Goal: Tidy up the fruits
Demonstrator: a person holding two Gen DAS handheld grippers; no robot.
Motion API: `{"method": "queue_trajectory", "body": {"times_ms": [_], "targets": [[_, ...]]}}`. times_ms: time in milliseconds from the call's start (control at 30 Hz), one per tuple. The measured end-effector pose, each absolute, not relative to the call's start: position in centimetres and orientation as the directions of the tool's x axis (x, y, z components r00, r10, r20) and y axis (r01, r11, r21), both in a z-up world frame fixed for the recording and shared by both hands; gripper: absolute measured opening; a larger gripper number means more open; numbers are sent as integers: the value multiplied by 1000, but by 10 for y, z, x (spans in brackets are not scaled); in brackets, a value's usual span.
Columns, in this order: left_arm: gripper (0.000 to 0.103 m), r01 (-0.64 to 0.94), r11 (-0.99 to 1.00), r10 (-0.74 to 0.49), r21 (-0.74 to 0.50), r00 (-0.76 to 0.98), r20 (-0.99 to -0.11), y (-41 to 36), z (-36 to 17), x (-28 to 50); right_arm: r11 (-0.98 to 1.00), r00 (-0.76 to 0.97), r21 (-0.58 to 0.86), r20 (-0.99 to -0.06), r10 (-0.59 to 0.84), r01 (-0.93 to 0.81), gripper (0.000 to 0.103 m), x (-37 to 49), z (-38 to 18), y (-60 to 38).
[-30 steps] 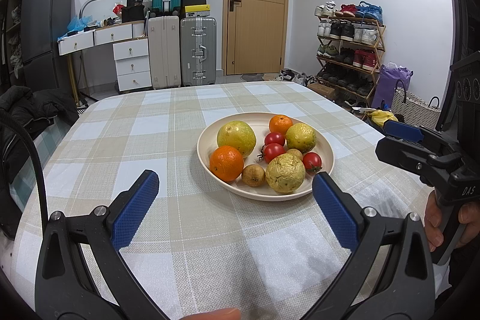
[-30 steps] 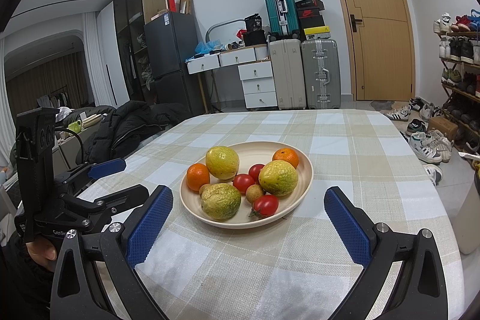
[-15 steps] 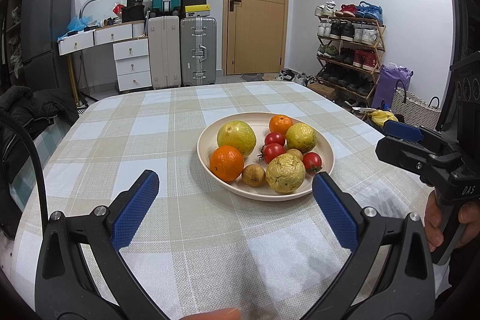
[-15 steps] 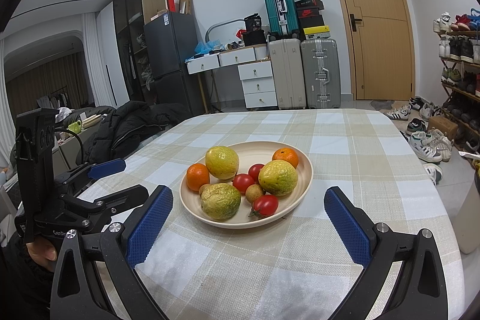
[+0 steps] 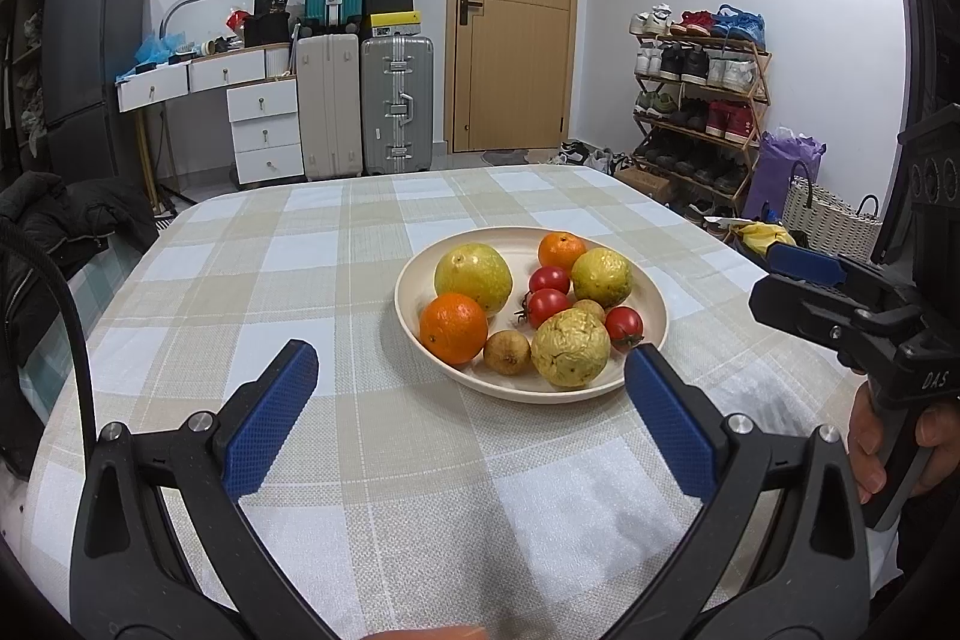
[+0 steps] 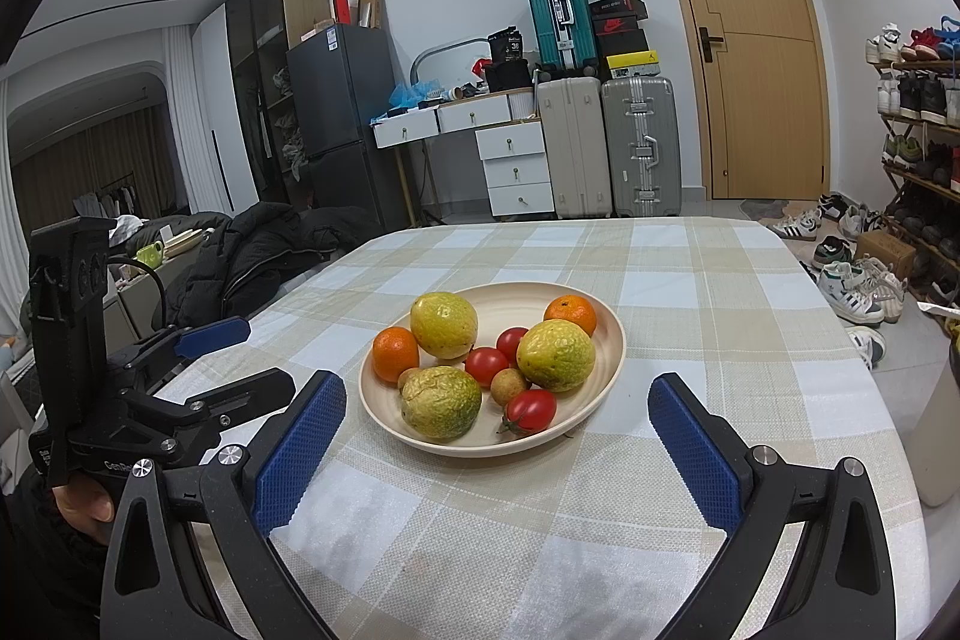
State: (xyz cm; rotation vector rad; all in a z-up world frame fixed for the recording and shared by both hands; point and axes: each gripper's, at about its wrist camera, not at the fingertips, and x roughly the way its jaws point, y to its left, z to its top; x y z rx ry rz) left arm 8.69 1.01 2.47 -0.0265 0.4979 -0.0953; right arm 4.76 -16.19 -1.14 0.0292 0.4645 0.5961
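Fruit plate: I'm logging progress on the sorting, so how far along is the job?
Nothing looks done yet: the oranges, tomatoes, yellow-green fruits and small brown fruits all lie mixed on the cream plate. Nothing is in hand: the left gripper and right gripper are open and empty, short of the plate. All the sorting remains.

On the table (image 5: 252, 280) sits a plate (image 5: 651, 295), holding all the fruit. Within it, seen from the left wrist view, one orange (image 5: 453, 328) lies at 8 o'clock, another orange (image 5: 561, 250) at 12 o'clock, and three tomatoes (image 5: 547, 305) cluster near the centre and 4 o'clock. The suitcases (image 5: 366, 103) stand beyond the table at 12 o'clock, the shoe rack (image 5: 699, 100) at 2 o'clock.
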Motion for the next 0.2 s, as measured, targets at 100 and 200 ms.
{"method": "queue_trajectory", "body": {"times_ms": [100, 200], "targets": [[102, 84, 995, -97, -48, 874, -476, 10, 25, 87, 830, 728, 159, -413, 547, -534, 103, 48, -11, -162], [102, 84, 995, -97, -50, 873, -477, 10, 24, 87, 830, 728, 158, -413, 548, -535, 103, 48, -11, -162]]}}
